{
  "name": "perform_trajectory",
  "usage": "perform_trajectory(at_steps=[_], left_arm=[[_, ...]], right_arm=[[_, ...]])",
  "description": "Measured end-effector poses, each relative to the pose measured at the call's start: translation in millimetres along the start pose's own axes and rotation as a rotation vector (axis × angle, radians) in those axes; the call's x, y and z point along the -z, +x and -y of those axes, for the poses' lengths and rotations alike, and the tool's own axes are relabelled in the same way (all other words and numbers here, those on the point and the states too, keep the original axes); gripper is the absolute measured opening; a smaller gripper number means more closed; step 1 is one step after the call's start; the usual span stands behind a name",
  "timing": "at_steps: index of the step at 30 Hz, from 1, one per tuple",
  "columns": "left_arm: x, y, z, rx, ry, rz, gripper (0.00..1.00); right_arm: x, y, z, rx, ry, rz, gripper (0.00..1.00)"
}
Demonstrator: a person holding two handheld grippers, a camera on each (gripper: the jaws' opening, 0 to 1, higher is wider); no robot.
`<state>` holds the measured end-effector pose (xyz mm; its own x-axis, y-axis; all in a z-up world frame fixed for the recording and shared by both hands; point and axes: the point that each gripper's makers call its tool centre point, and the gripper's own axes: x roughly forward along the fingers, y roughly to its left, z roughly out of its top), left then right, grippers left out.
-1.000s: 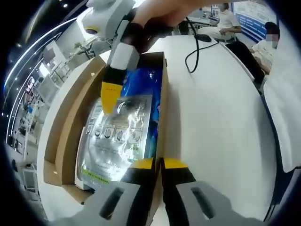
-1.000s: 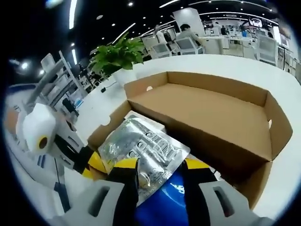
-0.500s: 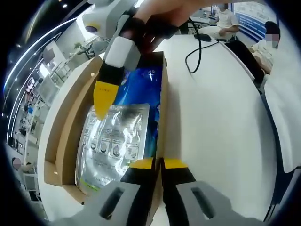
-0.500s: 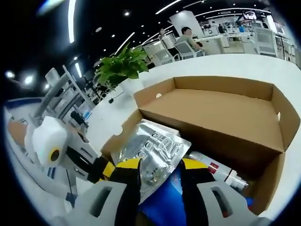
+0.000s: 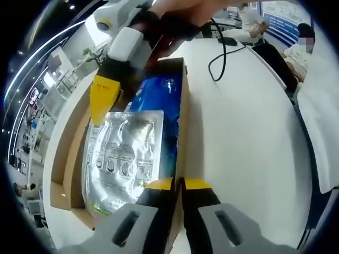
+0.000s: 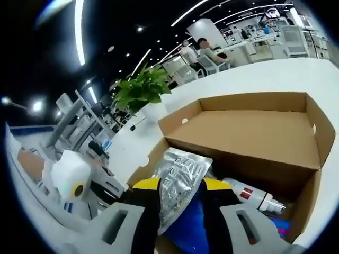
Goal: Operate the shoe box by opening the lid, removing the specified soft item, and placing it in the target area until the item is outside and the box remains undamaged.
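The silver foil pouch [image 5: 123,153] is gripped at its top edge, at 11 o'clock in the left gripper view, by the right claw [image 6: 179,186], and hangs over the open shoe box [image 5: 74,159]. Judgement: the pouch is light, limp and slick; it will sag and could slip, so hold the sealed edge seam rather than the bulging middle.

Beneath it lies a blue packet [image 5: 165,95]; a white bottle [image 6: 255,197] rests at 4 o'clock in the right gripper view.

The left claw [image 5: 177,184] is pressed together on the box's near wall, on the worktop [image 5: 249,137].

Pouch print is illegible; the box floor under the packet is hidden.
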<state>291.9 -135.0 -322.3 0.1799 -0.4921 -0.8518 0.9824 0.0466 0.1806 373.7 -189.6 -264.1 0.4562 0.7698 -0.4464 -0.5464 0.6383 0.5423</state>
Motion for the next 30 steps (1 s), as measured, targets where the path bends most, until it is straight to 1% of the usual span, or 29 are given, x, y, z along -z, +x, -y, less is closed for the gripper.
perform_trajectory(at_steps=[3, 5, 7, 8, 11, 14, 18, 24, 26, 27, 28, 30], left_arm=[[-0.2, 0, 0.2, -0.001, 0.001, 0.001, 0.04], [0.0, 0, 0.1, 0.0, 0.002, 0.001, 0.04], [-0.2, 0, 0.1, 0.001, 0.003, 0.0, 0.04], [0.0, 0, 0.1, 0.002, 0.004, 0.0, 0.04], [-0.1, 0, 0.1, 0.002, 0.006, 0.0, 0.04], [-0.2, 0, 0.1, 0.003, 0.007, 0.0, 0.04], [-0.1, 0, 0.1, 0.003, 0.008, 0.0, 0.04], [-0.2, 0, -0.2, 0.002, 0.007, 0.0, 0.04], [-0.5, 0, -0.6, 0.001, 0.005, 0.001, 0.04], [-0.3, 0, 0.0, 0.004, 0.004, 0.001, 0.04], [-0.5, 0, -0.3, 0.002, 0.007, 0.0, 0.04], [-0.8, 0, -0.3, 0.003, 0.006, 0.0, 0.04]], right_arm=[[-3.2, -1, -4, -0.029, 0.025, 0.025, 0.27], [-2.7, 0, -9, -0.051, 0.047, 0.031, 0.26], [-2.6, 1, -13, -0.07, 0.05, 0.033, 0.23], [-2.6, 4, -19, -0.092, 0.058, 0.033, 0.23], [-1.7, 12, -25, -0.099, 0.044, 0.018, 0.25], [-3.1, 17, -31, -0.115, 0.059, 0.022, 0.24], [-2.9, 24, -36, -0.126, 0.054, 0.01, 0.25], [-0.5, 34, -40, -0.134, 0.082, 0.003, 0.24], [-3.7, 35, -35, -0.111, 0.094, 0.024, 0.22], [-4.0, 35, -34, -0.117, 0.124, 0.023, 0.22], [-3.5, 36, -33, -0.119, 0.18, 0.019, 0.22], [-4.7, 35, -33, -0.113, 0.133, 0.017, 0.21]])
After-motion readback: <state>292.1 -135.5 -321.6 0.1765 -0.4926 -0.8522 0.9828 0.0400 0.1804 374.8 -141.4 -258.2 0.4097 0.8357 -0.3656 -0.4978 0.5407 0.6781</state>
